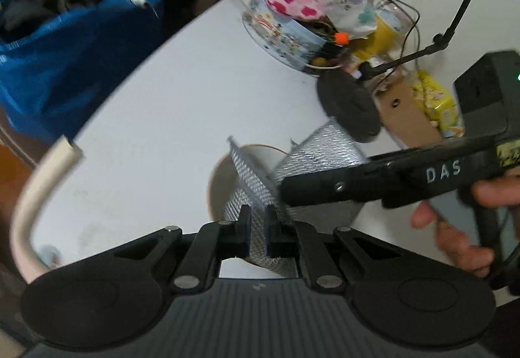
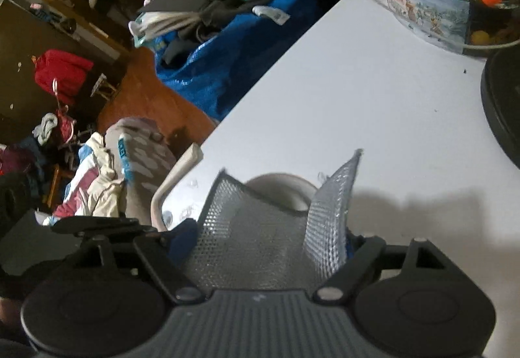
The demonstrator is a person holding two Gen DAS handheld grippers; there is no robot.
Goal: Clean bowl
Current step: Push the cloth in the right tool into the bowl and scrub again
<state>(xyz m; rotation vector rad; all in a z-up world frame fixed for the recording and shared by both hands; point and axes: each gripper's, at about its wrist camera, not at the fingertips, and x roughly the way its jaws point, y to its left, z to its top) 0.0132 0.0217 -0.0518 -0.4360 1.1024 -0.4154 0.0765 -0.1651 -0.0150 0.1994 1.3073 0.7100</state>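
A: Start with the table (image 1: 162, 104). What's on it?

B: A white top, cluttered at the far end. Near the front edge stands the bowl (image 1: 221, 176), pale and rounded, mostly hidden by a silvery mesh cloth (image 1: 321, 143) draped over and into it.

A: How would the bowl handle?

B: Probably rigid, smooth and slippery, so breakable if it slides. I'd steady it at the rim. The cloth looks light and floppy; any edge or fold will do.

A: And the fingers?

B: The left gripper (image 1: 257, 224) is clenched on a fold of cloth. The right gripper (image 2: 269, 247) stands wide, cloth bunched between its fingers; whether the pads press it, I cannot tell.
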